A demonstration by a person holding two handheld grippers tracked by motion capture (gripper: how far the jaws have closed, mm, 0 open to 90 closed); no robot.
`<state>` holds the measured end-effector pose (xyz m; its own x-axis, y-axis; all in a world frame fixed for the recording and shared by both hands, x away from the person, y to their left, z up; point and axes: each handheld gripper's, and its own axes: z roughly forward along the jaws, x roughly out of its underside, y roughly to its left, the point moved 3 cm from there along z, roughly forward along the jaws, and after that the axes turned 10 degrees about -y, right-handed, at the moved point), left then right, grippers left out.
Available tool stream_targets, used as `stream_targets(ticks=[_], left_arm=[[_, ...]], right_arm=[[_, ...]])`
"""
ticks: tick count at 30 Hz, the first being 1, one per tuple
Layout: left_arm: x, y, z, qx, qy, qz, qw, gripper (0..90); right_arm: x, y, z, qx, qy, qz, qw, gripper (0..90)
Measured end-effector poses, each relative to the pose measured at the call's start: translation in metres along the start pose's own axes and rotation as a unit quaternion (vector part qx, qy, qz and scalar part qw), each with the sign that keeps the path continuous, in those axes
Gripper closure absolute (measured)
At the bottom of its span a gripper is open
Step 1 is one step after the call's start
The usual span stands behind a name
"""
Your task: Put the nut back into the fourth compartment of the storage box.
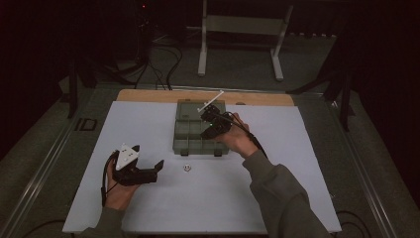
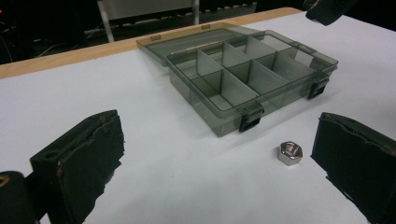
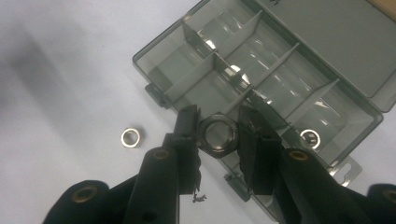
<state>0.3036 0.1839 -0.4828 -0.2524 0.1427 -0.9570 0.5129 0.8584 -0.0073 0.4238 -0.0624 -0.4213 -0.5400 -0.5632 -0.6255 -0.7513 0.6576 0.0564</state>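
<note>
My right gripper (image 3: 217, 135) pinches a dark nut (image 3: 217, 135) above the open box's (image 3: 299, 84) near edge, seemingly over a front compartment. My left gripper (image 2: 219, 158) gapes wide on clear table, a loose nut (image 2: 290, 153) near one jaw.

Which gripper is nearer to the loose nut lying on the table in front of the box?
Left. The left gripper rests on the table just beside the loose nut, jaws open towards it. The right gripper hangs over the compartment box, clamping another nut.
</note>
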Motion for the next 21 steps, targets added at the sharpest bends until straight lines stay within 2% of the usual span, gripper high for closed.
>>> stream_targets(ticks=[21], left_arm=[[0.0, 0.0, 0.0, 0.001, 0.0, 0.0, 1.0, 2.3]], right_arm=[[-0.002, -0.024, -0.002, 0.026, -0.009, 0.034, 0.999, 70.2]])
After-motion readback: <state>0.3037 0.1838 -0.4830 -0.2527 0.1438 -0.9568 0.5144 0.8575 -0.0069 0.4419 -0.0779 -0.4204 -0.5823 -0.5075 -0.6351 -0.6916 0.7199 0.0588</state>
